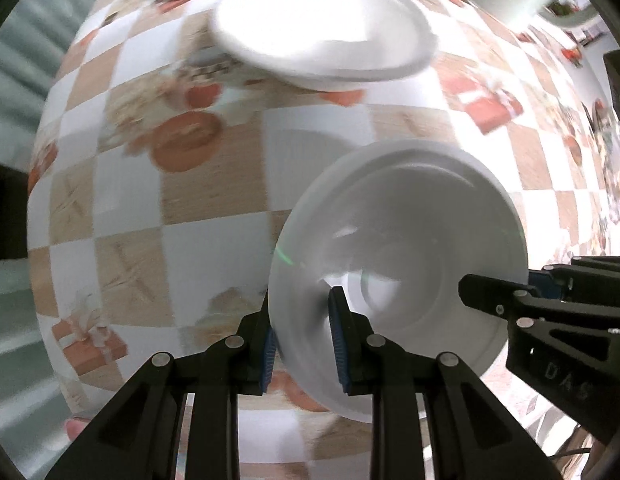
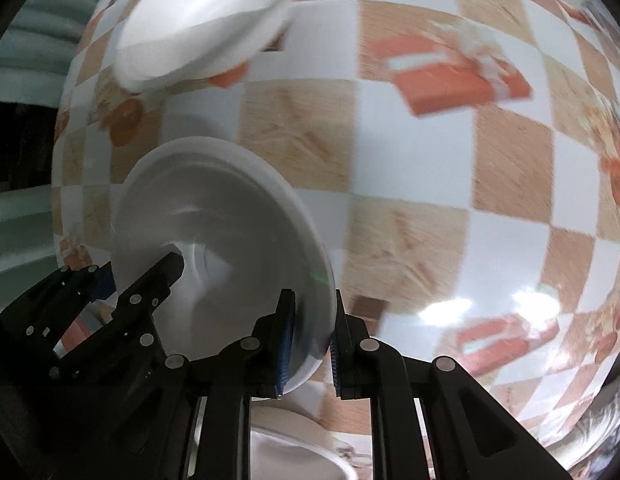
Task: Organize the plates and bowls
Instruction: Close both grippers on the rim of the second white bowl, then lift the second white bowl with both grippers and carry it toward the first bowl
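Jaws of both our left gripper (image 1: 304,346) and right gripper (image 2: 310,346) pinch opposite rims of one white bowl (image 1: 397,280), held tilted above the checkered desk (image 1: 214,184). Another white plate (image 1: 325,28) sits well apart, farther back.

white plate (image 1: 321,32) ahead, bare tablecloth (image 2: 409,160) rightward

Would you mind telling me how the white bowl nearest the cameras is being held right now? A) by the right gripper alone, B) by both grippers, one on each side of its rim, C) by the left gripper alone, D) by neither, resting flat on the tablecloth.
B: the left gripper pinches one side of the white bowl's rim, and the right gripper clamps the opposite side, holding it tilted above the checkered tablecloth.
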A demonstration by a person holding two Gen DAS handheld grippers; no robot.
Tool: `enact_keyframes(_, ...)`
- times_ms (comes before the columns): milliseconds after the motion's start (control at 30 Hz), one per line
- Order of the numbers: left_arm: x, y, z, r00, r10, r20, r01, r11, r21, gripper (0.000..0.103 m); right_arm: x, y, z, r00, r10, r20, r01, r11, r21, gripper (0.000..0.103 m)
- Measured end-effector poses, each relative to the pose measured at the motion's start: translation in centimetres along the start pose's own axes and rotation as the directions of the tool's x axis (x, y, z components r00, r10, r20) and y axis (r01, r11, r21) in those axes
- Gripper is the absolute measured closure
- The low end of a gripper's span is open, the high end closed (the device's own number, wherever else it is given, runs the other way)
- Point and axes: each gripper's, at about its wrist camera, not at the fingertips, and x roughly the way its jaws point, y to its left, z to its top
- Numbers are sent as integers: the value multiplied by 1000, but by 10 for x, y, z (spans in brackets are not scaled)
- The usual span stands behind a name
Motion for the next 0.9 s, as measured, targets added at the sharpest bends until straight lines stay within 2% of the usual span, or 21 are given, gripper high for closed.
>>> enact_keyframes(33, 0, -8, 1, 1000, 0, -2, 0, 1000, 9, 77, 3, 8, -9, 1000, -3, 2, 3, 1000, 2, 87)
enact_keyframes(167, -1, -34, 5, 1000, -4, -7, 5, 999, 36, 77, -3, -15, -27, 1000, 0, 9, -1, 1000, 28, 87)
enact_keyframes(300, -2, -67, 7, 1000, 17, 0, -17, 997, 76, 76, -1, -28, -30, 1000, 22, 6, -22, 998, 63, 87)
enact_keyframes(400, -2, -82, 7, 1000, 22, -3, -22, 997, 74, 76, -4, -38, -32, 1000, 20, 13, -21, 997, 72, 86)
enact_keyframes(433, -3, -86, 8, 1000, 19, -9, -19, 997, 68, 77, -10, -46, -45, 1000, 18, 14, -19, 997, 70, 86)
enact_keyframes(533, -4, -86, -2, 1000, 21, 7, -21, 997, 71, 76, -13, -41, -38, 999, 22, 27, -25, 997, 78, 86)
enact_keyframes(733, -26, -92, -11, 999, 20, 35, -24, 995, 95, 76, -34, -62, -37, 998, 34, 53, -38, 995, 90, 86)
enact_keyframes(800, -40, -70, -20, 999, 21, 45, -25, 995, 93, 76, -42, -65, -42, 997, 33, 63, -39, 995, 91, 86)
enact_keyframes(900, -51, -70, -24, 998, 19, 58, -24, 996, 87, 76, -53, -67, -45, 997, 44, 71, -51, 994, 98, 86)
